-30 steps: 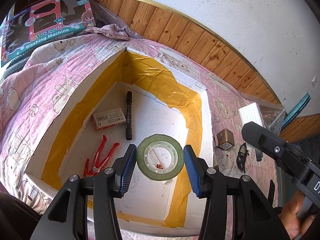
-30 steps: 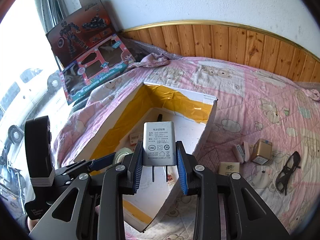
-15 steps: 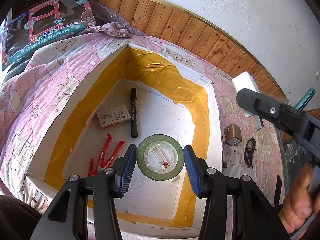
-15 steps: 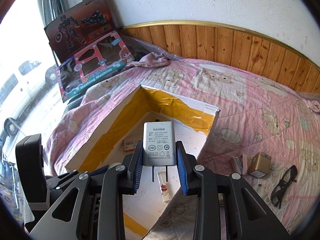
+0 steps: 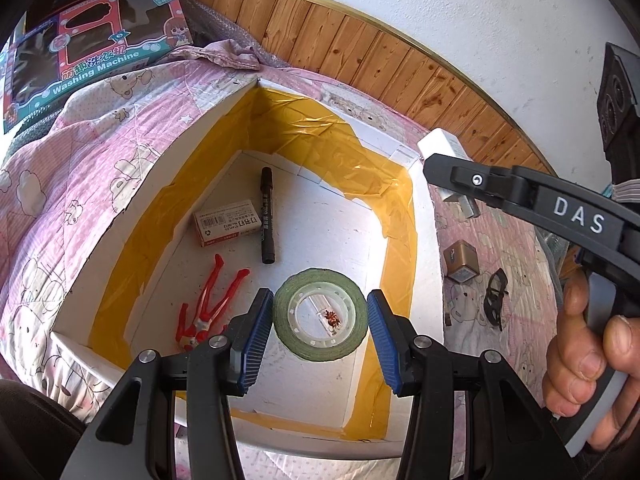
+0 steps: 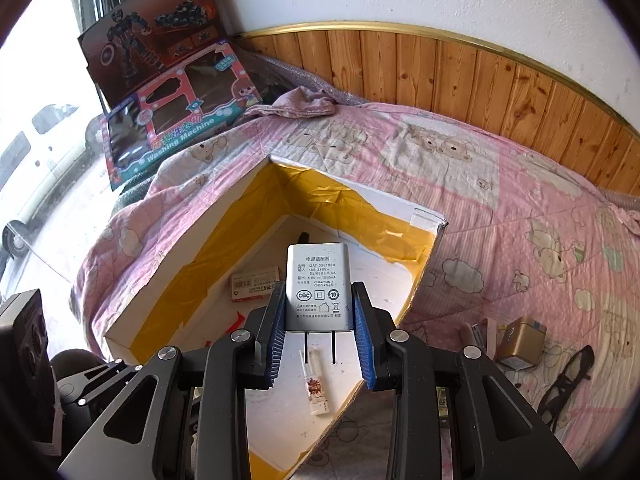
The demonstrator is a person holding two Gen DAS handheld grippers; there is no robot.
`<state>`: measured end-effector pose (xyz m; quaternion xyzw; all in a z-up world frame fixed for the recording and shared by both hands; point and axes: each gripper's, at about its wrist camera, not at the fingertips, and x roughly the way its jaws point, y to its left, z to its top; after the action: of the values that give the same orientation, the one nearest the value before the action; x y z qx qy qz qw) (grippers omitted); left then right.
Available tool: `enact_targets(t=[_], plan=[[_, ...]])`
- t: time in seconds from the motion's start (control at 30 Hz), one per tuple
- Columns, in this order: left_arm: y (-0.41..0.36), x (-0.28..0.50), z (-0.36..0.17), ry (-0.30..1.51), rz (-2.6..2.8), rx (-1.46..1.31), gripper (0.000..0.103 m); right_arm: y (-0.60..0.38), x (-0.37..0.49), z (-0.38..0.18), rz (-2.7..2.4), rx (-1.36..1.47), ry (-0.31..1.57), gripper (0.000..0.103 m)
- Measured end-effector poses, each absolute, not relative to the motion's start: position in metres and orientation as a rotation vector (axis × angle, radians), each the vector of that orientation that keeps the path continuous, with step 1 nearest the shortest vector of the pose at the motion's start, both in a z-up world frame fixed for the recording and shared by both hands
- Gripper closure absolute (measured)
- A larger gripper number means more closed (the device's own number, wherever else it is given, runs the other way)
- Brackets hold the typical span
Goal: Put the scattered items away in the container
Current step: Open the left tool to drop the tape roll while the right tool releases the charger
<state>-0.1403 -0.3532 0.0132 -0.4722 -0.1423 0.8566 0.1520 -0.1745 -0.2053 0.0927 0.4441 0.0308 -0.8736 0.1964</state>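
Observation:
A white foam box (image 5: 425, 248) lined with yellow tape sits on a pink quilt. Above its floor my left gripper (image 5: 320, 306) is shut on a green tape roll (image 5: 320, 278). My right gripper (image 6: 318, 294) is shut on a grey power adapter (image 6: 317, 268), prongs toward the camera, over the box's (image 6: 188, 256) right side. In the left wrist view that adapter (image 5: 440, 144) hangs by the box's far right corner. Inside lie a black marker (image 5: 267, 216), a staples box (image 5: 228, 226), a red toy figure (image 5: 208, 312) and a small clear tube (image 6: 314, 384).
On the quilt right of the box lie a small gold box (image 6: 520, 342), black glasses (image 6: 568, 380) and a few small items (image 6: 476, 336). Toy cartons (image 6: 176, 120) lean at the far left. Wooden panelling (image 6: 480, 76) backs the bed. A hand (image 5: 584, 352) grips the right tool.
The right gripper has carried the adapter up and in over the box's far right corner. The left gripper keeps the tape roll and has drifted slightly over the box.

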Motion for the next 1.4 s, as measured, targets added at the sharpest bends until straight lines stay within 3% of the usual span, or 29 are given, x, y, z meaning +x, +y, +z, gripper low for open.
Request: enact_targets(t=[0.77, 1.4], plan=[[-0.358, -0.173, 0.021, -0.483, 2.423, -1.323, 0.054, -0.215, -0.212, 0.065, -2.418, 1.324, 0.179, 0.071], [-0.326, -0.159, -0.004, -0.384, 2.361, -1.437, 0.054, -0.226, -0.226, 0.042, -2.322, 1.398, 0.266, 0.071]])
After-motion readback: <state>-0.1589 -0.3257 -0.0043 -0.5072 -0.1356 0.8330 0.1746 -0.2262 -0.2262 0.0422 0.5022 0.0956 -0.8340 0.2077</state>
